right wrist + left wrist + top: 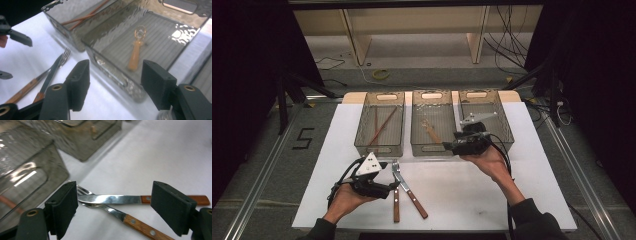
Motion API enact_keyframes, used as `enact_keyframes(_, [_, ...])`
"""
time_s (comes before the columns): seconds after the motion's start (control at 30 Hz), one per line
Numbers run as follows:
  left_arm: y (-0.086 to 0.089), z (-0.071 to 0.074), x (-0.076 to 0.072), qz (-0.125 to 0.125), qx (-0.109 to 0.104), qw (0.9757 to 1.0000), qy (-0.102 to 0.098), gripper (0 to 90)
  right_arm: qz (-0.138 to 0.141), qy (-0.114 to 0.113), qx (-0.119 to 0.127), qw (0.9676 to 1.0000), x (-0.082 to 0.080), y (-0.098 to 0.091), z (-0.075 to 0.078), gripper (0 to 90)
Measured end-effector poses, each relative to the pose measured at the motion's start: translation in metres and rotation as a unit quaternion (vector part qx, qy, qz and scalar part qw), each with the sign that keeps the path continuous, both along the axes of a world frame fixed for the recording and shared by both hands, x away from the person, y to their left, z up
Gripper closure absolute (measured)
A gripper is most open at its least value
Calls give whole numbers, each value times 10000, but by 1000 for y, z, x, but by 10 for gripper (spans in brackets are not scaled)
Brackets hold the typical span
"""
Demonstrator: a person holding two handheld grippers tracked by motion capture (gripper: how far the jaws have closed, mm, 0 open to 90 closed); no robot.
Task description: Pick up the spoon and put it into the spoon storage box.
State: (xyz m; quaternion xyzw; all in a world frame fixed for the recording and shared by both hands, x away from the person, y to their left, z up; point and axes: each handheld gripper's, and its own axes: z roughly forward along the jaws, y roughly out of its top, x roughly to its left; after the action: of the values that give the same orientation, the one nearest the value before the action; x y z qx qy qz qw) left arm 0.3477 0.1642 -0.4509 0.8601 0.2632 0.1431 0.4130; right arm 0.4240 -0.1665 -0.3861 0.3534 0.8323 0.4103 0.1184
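My left claw (113, 207) hangs wide open over the wooden-handled steel knife (140, 199) and wooden-handled fork (130, 220), crossed on the white tabletop (462, 190) (both unsorted). My right claw (115, 85), open and empty, faces the middle clear bin (117, 77), its orange wooden spoon (135, 56) already filed.

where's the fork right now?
In the high view the fork lies on the white table, near side, crossed with the knife, just right of the left gripper and in front of the leftmost bin.
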Motion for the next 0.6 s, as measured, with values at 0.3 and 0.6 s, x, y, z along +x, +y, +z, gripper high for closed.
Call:
enact_keyframes(0.3, [-26, 5, 4, -570, 762, 9954, -83, 241, -33, -117, 262, 9996, -33, -27, -16, 384])
enact_keyframes(0.6, [-36, 4, 10, -841, 986, 9914, 177, 234, -189, -192, 543, 9982, -55, -49, -37, 374])
